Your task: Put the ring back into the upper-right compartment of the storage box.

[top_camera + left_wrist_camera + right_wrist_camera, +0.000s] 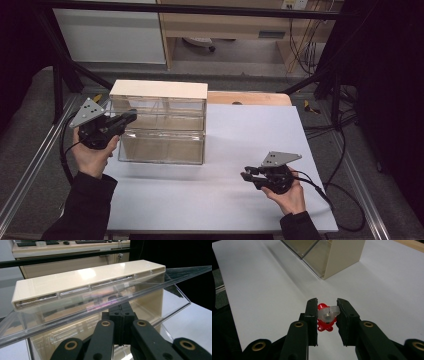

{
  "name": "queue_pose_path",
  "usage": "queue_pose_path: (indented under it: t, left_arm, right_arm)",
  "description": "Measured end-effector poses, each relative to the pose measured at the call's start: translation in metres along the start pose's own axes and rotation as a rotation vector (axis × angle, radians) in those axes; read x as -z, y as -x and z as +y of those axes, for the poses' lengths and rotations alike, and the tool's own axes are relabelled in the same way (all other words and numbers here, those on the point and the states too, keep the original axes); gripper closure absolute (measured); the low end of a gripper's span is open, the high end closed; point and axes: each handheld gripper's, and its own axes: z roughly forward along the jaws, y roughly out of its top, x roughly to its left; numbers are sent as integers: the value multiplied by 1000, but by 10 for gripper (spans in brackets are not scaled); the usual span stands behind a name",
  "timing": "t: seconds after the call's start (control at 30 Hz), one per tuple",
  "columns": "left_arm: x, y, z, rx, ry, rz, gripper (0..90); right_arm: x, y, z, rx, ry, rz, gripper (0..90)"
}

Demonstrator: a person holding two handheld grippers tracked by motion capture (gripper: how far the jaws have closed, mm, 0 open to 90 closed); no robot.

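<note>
In the high view, a clear plastic box (162, 127) with a cream top stands at the back left of a white table (235, 200). The left gripper (131, 116) is held in the person's left hand (92, 155) with its tip at the upper left front of the box; glare and clear walls make it hard to tell here what the tip touches. The right gripper (245, 173) sits low over the table at the front right, well apart from the box, in the right hand (289, 197); whatever is between its jaws is too small to make out from this height.

In the left gripper view, the left gripper (122, 312) has its jaws pressed together on the edge of a clear flap (160, 292) that slants up across the front of the box, below the cream top (82, 277). Reflections blur the inside of the box.

In the right gripper view, the right gripper (327, 312) pinches a small toy (326, 319), red with a pale, cloudy part on its near side; its jaws hide both flanks, so its full shape is unclear. It sits just above the table, with the cream corner of the box (342, 257) farther off, cut by the top edge.
</note>
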Motion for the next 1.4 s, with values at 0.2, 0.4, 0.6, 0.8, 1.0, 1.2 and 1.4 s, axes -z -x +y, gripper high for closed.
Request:
queue_pose_path:
  t: [0.2,0.4,0.6,0.8,1.0,1.2,1.4]
  left_arm:
    - [-1,0,0,2,-2,-7,897]
    - [0,0,0,1,0,-1,897]
    - [0,-1,-1,4,0,-8,898]
    - [1,-1,0,1,0,-2,897]
    - [1,-1,-1,5,0,-8,897]
    - [1,-2,-1,4,-1,-8,897]
    - [0,-2,-1,5,-2,-9,897]
  right_arm:
    - [-4,-4,10,4,15,7,717]
    - [-8,-8,21,12,36,12,717]
    - [-9,-10,31,9,57,11,717]
    - [-10,-12,42,13,74,11,717]
    - [-10,-15,54,14,92,9,718]
    - [-11,-18,64,15,107,5,718]
    - [-12,-20,73,19,120,7,718]
